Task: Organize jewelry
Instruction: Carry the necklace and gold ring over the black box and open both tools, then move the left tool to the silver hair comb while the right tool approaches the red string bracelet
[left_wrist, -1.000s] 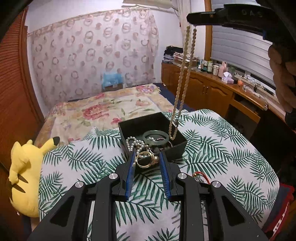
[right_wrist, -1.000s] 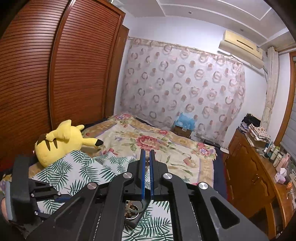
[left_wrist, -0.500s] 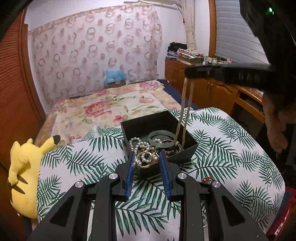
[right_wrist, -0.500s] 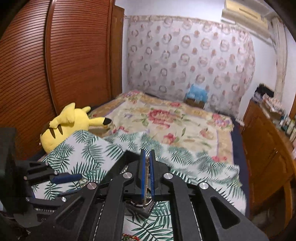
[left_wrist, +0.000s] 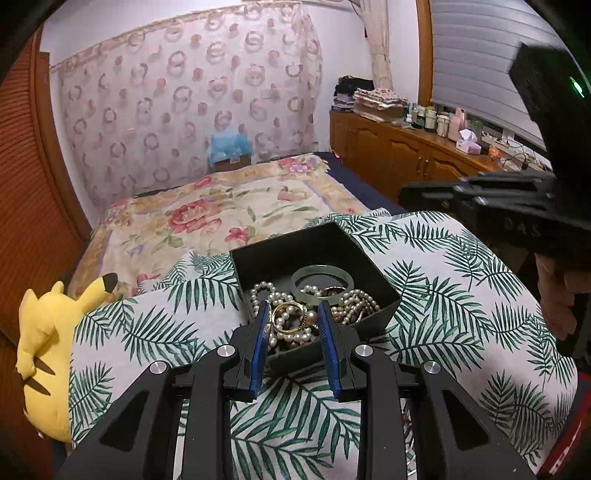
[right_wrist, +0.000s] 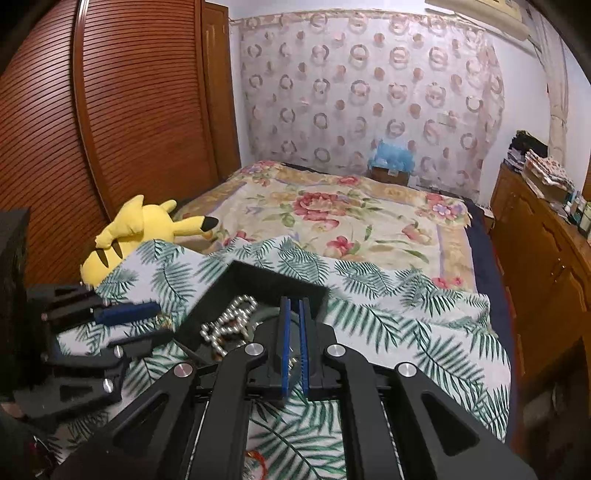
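Observation:
A black open box (left_wrist: 280, 254) sits on the palm-leaf cloth (left_wrist: 461, 280) and holds a pale green bangle (left_wrist: 320, 281), pearl strands (left_wrist: 356, 301) and a gold ring (left_wrist: 289, 317). My left gripper (left_wrist: 291, 317) is open at the box's near edge, with the gold ring between its fingers. My right gripper (right_wrist: 294, 308) has its jaws nearly closed with a narrow gap, just above the box (right_wrist: 258, 282); nothing shows between them. It also shows in the left wrist view (left_wrist: 480, 192) to the right of the box. The beige bead necklace lies in the box among the pearls (right_wrist: 229, 321).
A yellow plush toy (left_wrist: 48, 354) lies at the cloth's left edge. A floral bedspread (left_wrist: 221, 210) lies behind. A wooden cabinet (left_wrist: 406, 155) with bottles stands at the right. A small red item (right_wrist: 255, 456) lies on the cloth near me.
My right gripper came down from high above the box and moved right. The bead necklace that hung from it now lies in the box. My left gripper stayed put.

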